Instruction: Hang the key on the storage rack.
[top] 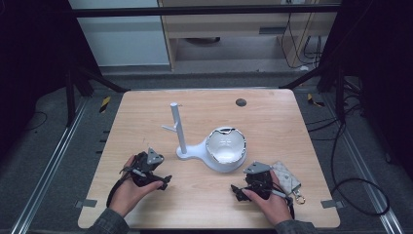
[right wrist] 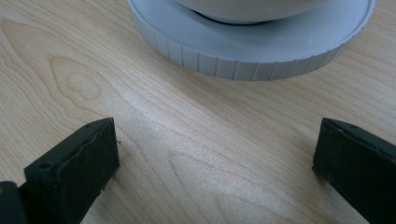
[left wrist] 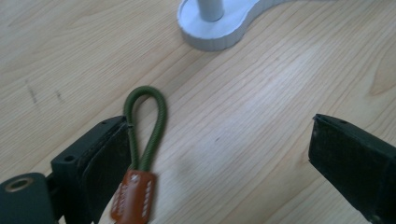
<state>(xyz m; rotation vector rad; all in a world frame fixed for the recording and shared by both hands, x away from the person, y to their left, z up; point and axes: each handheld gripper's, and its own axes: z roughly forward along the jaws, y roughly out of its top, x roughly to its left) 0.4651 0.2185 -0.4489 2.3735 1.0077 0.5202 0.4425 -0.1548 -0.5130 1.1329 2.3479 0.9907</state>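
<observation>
A green cord loop [left wrist: 145, 119] with a brown leather tab [left wrist: 135, 196] lies on the wooden table [top: 272, 122], just inside one jaw of my left gripper [left wrist: 215, 128]. The jaws stand wide apart, so the cord is not clamped. A white stand [top: 181, 146] with an upright post and a side peg sits mid-table, and its base [left wrist: 212, 32] lies ahead of the cord. A white bowl [top: 225, 146] rests on the stand's round plate [right wrist: 252, 51]. My right gripper [right wrist: 217, 149] is open over bare wood just short of that plate. In the high view, the left gripper [top: 163, 183] and right gripper [top: 237, 191] sit near the front edge.
A patterned grey pouch [top: 287, 176] with a metal clasp [top: 298, 199] lies beside the right hand at the front right. A small dark round hole [top: 240, 102] marks the far side of the table. Dark frame legs and cables surround the table on the floor.
</observation>
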